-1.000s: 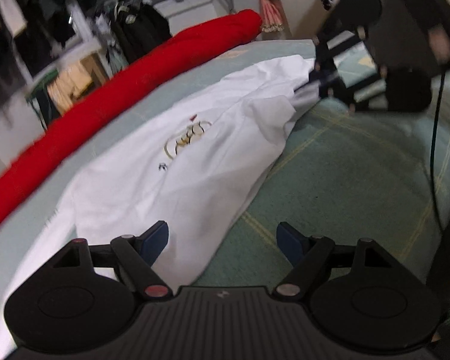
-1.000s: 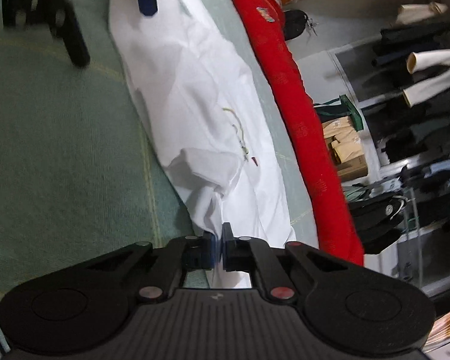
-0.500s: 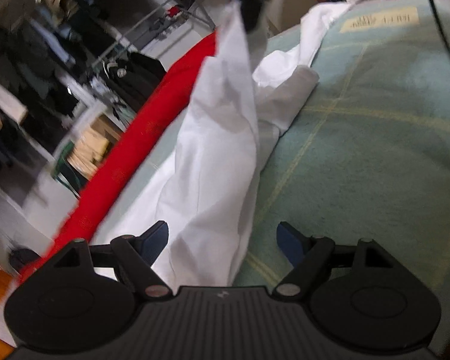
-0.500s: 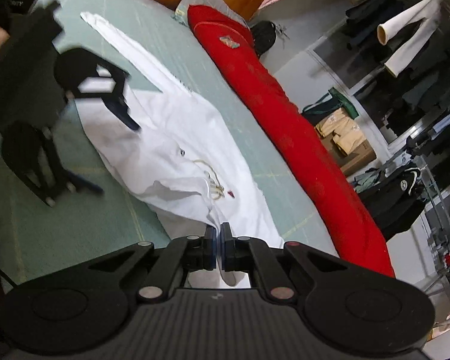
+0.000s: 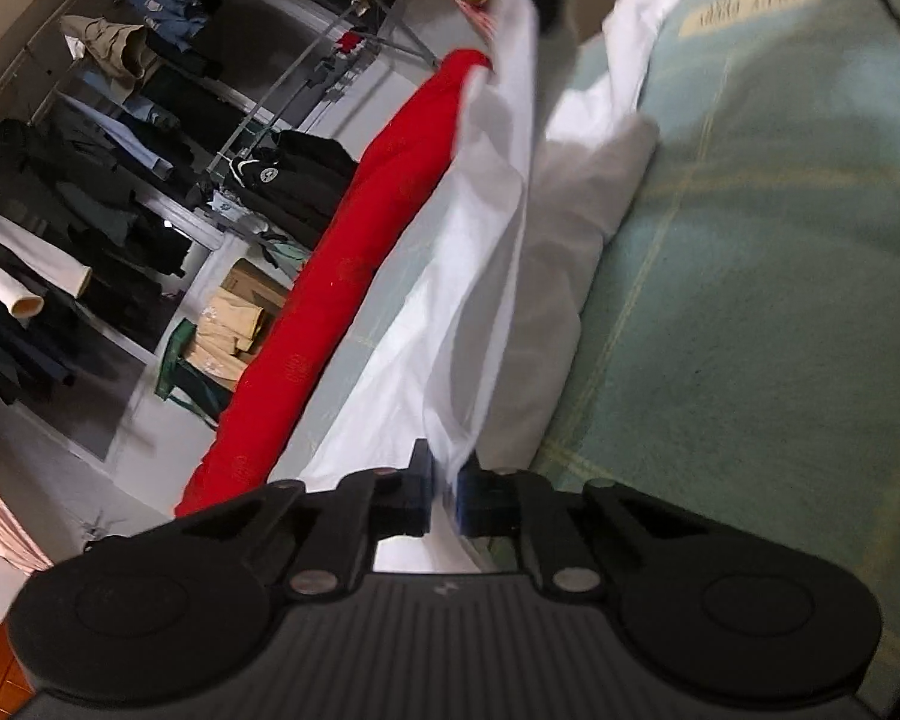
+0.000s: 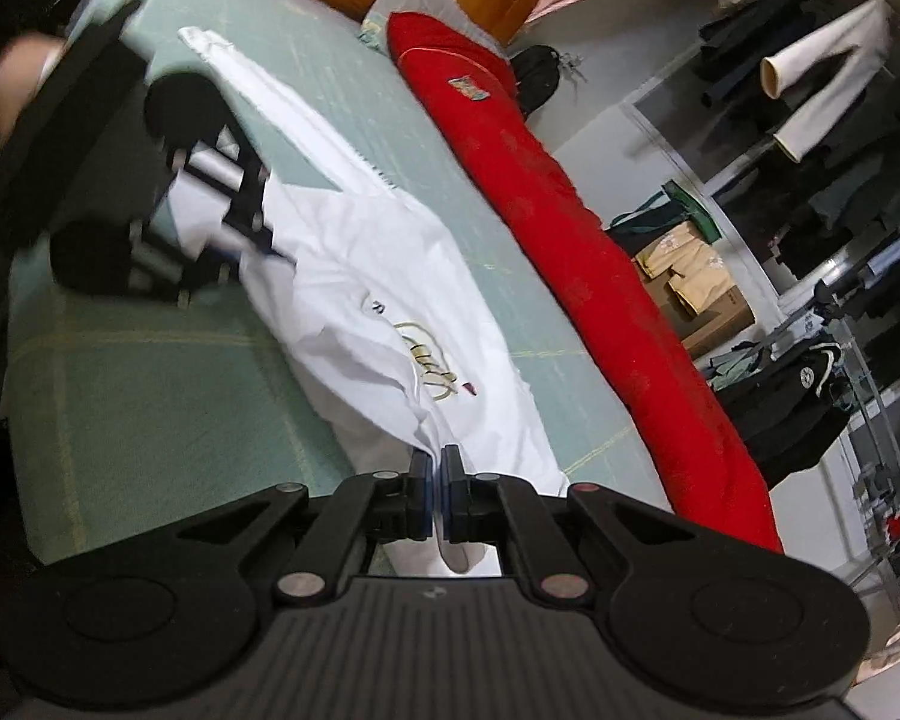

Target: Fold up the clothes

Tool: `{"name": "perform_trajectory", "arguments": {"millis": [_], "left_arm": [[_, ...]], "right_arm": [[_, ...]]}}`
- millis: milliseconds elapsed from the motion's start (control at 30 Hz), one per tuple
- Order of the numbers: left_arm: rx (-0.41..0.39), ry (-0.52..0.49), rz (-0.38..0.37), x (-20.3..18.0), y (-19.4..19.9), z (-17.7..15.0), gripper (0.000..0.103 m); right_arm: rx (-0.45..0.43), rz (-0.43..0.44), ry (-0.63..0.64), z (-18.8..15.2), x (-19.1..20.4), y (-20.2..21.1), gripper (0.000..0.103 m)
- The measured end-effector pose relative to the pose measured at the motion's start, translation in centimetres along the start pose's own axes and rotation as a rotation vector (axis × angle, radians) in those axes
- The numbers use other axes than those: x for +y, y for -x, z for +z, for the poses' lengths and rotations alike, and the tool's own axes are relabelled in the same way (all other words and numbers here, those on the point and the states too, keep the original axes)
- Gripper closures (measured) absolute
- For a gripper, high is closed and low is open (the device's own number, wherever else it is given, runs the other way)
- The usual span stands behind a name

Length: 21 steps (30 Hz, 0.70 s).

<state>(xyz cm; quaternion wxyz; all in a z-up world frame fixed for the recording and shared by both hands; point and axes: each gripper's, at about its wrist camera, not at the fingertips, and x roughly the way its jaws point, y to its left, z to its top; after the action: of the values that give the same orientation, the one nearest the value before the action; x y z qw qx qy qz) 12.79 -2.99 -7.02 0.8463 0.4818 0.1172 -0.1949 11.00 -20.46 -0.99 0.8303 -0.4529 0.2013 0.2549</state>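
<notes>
Pale green bed mat (image 6: pixel 150 396) under crumpled white cotton shirt (image 6: pixel 354 276); left gripper (image 5: pixel 445 489) and right gripper (image 6: pixel 437 483) each clamped on shirt fabric

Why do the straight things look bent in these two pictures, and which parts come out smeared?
Both views are fisheye, so lines bow toward the edges. Left wrist view: the white shirt streaks near the top, and the green bed cover is soft. Right wrist view: the other hand-held gripper is smeared by motion; the red bolster stays fairly sharp.
</notes>
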Motion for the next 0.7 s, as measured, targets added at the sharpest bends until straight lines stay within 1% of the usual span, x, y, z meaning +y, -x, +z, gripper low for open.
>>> {"name": "perform_trajectory", "arguments": {"millis": [133,233,333,500,567,633,700], "left_arm": [[-0.032,0.02,-0.047,1.9,3.1,-0.3,0.098],[-0.047,0.006,-0.085,2.6,5.0,-0.3,0.099],[-0.056,-0.023,-0.141,2.7,6.8,-0.4,0.099],[-0.025,-0.06,-0.242,1.3,8.4,-1.5,0.099],[-0.011,-0.084,-0.276,0.3,8.6,-2.1,0.098],[0.009,-0.087,-0.306,-0.3,8.5,-2.6,0.097],[0.021,-0.078,-0.332,-0.7,8.8,-2.9,0.088]], "right_arm": [[0.015,0.064,0.0,0.0,0.0,1.3,0.098],[0.022,0.124,0.001,0.2,0.2,2.7,0.098],[0.035,0.189,-0.001,0.6,0.5,4.0,0.098],[0.095,0.318,-0.001,0.6,2.1,5.5,0.098],[0.128,0.375,-0.003,0.3,3.0,5.5,0.098],[0.169,0.431,0.002,-0.2,4.1,5.2,0.098],[0.214,0.476,0.015,-0.8,5.3,4.7,0.095]]}}
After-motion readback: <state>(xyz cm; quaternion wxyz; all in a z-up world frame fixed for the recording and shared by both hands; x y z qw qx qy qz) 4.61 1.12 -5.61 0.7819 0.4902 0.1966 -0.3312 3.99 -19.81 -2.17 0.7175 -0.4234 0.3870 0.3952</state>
